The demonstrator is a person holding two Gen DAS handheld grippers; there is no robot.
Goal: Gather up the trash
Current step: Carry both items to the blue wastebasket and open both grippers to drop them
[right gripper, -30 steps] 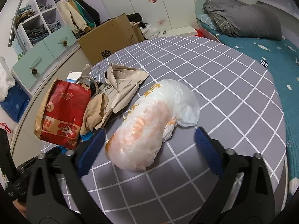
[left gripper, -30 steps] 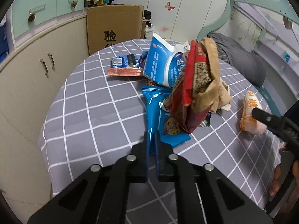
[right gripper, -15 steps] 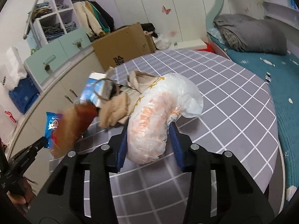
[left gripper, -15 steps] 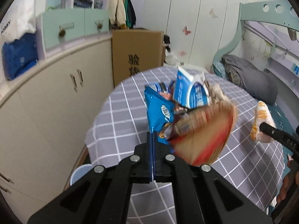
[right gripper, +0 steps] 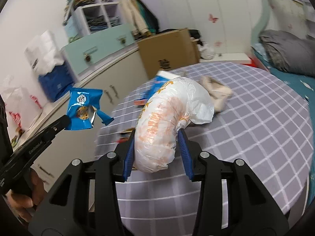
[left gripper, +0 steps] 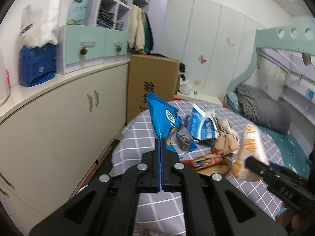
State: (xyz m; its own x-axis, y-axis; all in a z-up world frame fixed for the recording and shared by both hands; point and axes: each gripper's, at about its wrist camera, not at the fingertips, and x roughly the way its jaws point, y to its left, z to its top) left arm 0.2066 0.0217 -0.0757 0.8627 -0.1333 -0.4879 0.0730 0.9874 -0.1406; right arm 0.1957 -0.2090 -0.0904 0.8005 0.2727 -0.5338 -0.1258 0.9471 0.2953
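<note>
overhead, blue wrapper (left gripper: pixel 163 122) and white bag (right gripper: pixel 167 125) above table edge (right gripper: pixel 106 137)

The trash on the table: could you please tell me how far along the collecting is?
Nothing looks binned yet; no bin is in view. In hand: the left gripper is shut on a blue cookie wrapper, and the right gripper grips a white plastic bag, both lifted. Left on the table: a blue-white pack, crumpled brown paper and a red wrapper.
</note>
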